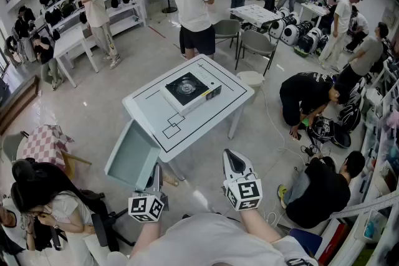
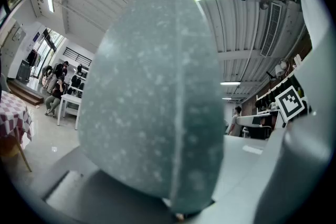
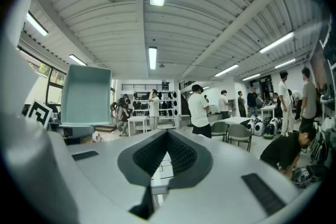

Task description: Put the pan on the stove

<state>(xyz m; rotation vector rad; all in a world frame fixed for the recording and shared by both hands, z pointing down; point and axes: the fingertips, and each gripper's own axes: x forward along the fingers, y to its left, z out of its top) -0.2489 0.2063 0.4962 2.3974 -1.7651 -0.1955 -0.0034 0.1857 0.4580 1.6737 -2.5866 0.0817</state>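
A square teal pan (image 1: pixel 132 156) hangs below the near left corner of the white table (image 1: pixel 234 85), tilted on edge, with my left gripper (image 1: pixel 155 179) shut on its near rim. In the left gripper view the pan's speckled underside (image 2: pixel 152 97) fills the frame above the left gripper (image 2: pixel 181 207). The portable stove (image 1: pixel 190 90), with a dark round burner, sits on the table's middle, well beyond the pan. My right gripper (image 1: pixel 237 163) points at the table's near edge, shut and holding nothing. In the right gripper view the right gripper (image 3: pixel 168 139) sits at the centre and the pan (image 3: pixel 86 95) at the left.
Black lines mark the tabletop (image 1: pixel 173 128). A person in a white shirt (image 1: pixel 193 3) stands just behind the table, beside grey chairs (image 1: pixel 255 45). Someone crouches at the right (image 1: pixel 308 96), another sits at the near right (image 1: pixel 321 190), and one sits at the near left (image 1: pixel 43 196).
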